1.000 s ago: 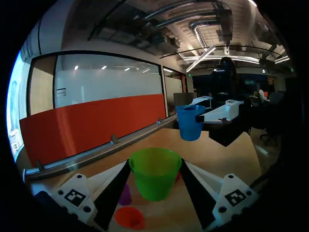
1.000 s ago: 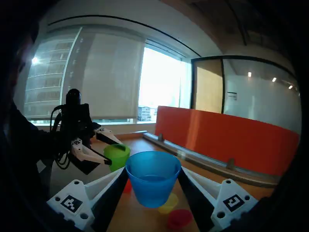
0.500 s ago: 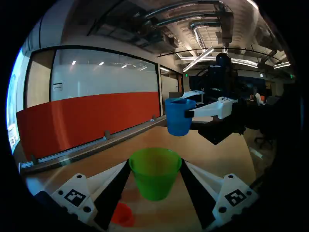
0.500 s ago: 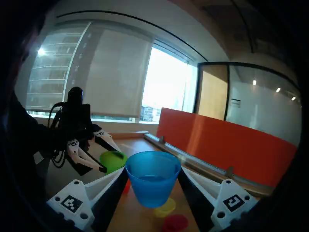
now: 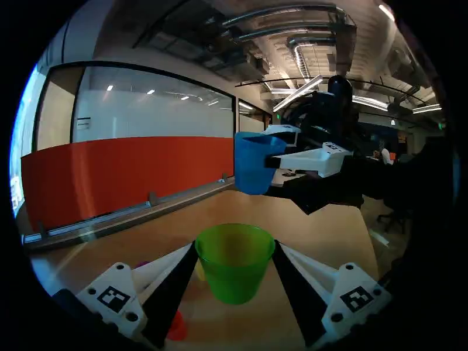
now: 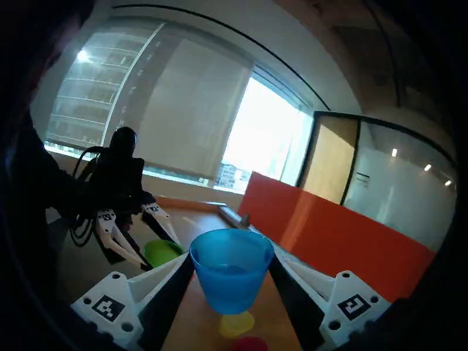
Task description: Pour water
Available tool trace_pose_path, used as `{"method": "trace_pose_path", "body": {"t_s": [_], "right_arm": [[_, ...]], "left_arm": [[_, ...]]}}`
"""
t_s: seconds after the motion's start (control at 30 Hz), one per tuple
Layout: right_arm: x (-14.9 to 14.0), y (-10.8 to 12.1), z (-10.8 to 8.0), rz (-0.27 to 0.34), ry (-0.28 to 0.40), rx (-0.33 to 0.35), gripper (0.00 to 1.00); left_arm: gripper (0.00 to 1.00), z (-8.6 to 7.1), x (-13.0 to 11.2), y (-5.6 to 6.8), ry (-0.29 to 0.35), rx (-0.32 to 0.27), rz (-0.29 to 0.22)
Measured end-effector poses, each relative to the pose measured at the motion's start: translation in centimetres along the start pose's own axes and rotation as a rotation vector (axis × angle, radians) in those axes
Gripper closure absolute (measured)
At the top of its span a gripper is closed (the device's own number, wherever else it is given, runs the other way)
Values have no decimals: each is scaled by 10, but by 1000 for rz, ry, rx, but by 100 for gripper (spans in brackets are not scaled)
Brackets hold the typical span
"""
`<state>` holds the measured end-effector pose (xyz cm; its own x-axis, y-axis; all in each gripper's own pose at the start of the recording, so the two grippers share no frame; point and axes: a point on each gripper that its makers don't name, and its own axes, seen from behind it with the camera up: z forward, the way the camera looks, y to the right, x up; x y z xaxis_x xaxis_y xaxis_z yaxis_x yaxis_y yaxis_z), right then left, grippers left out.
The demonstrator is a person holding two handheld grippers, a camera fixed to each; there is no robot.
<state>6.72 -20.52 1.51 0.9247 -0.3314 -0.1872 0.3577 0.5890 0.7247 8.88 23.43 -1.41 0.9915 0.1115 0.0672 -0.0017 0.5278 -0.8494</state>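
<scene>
My left gripper (image 5: 235,263) is shut on a green cup (image 5: 235,269), held upright above the wooden table (image 5: 316,228). Farther off and higher, the right gripper (image 5: 275,153) holds a blue cup (image 5: 253,164). In the right gripper view, my right gripper (image 6: 231,272) is shut on that blue cup (image 6: 231,275), upright, with water inside. The green cup (image 6: 161,251) sits lower at the left in the left gripper (image 6: 153,253).
A yellow cup (image 6: 236,323) and a red cup (image 6: 250,344) stand on the table below the blue cup. Another red cup (image 5: 176,327) lies under my left gripper. An orange partition (image 5: 123,169) and rail run along the table's far edge.
The blue cup in the right gripper has risen and come closer over the green cup's side. The small cups on the table have slid lower in both views.
</scene>
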Motion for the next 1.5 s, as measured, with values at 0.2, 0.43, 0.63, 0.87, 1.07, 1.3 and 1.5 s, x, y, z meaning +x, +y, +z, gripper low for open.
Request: {"method": "trace_pose_path", "body": {"t_s": [0.2, 0.43, 0.63, 0.87, 1.07, 1.3, 1.5], "right_arm": [[3, 2, 1, -50, -7, -2, 10], [8, 4, 3, -109, -5, -5, 10], [14, 6, 6, -175, -7, -10, 9], [22, 8, 9, -257, -5, -21, 10], [28, 9, 13, -320, -4, -24, 10], [37, 8, 18, -377, 6, -22, 10], [42, 7, 21, -428, 9, -19, 10]], "left_arm": [[11, 2, -1, 5, 1, -13, -8], [10, 6, -3, 11, 2, -32, -16], [11, 7, -6, 16, 1, -48, -15], [10, 7, -9, 19, -3, -60, -12], [11, 9, -11, 22, -1, -67, -17], [10, 10, -10, 24, 5, -67, -11], [11, 11, -10, 29, 10, -76, -11]]}}
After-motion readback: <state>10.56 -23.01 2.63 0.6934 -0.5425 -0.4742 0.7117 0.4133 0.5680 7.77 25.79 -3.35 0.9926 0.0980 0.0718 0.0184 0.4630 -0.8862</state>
